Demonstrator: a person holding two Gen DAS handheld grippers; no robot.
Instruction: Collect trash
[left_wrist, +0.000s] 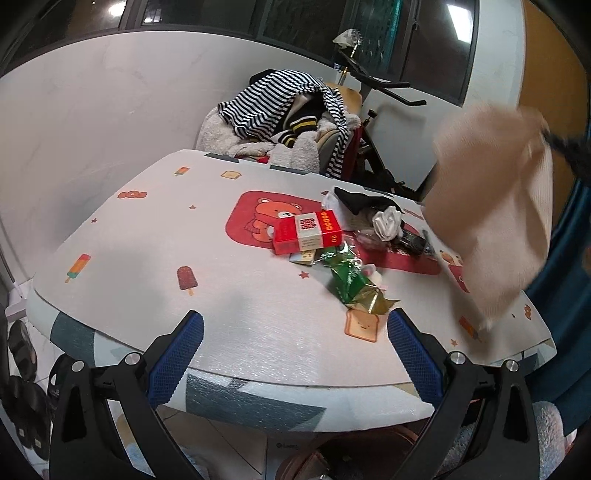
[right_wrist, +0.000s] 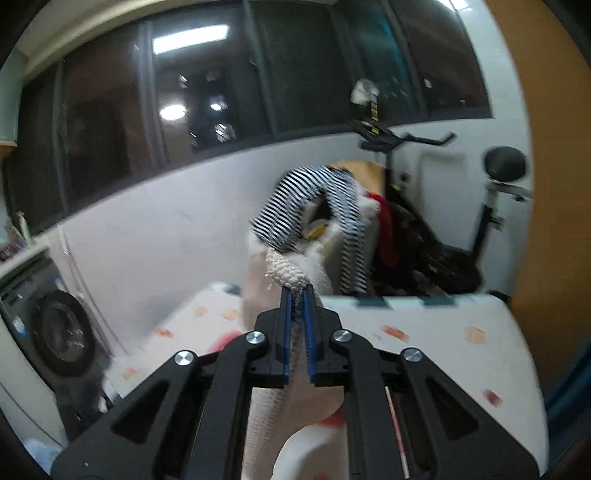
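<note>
My right gripper (right_wrist: 297, 293) is shut on a beige knitted cloth (right_wrist: 286, 273), which hangs below its jaws above the table. The left wrist view shows the same beige cloth (left_wrist: 491, 206) blurred in the air at the right, over the table's right side. On the table lie a red box (left_wrist: 308, 232), a green and gold wrapper (left_wrist: 349, 280), a crumpled white wrapper (left_wrist: 386, 221) and a black piece (left_wrist: 360, 199). My left gripper (left_wrist: 295, 332) is open near the table's front edge, with nothing between its blue pads.
The table (left_wrist: 147, 236) has a white cover printed with a bear and ice lollies. Behind it a chair carries a striped garment (left_wrist: 280, 103) and other clothes. An exercise bike (right_wrist: 491, 192) stands at the back right, a washing machine (right_wrist: 55, 332) at the left.
</note>
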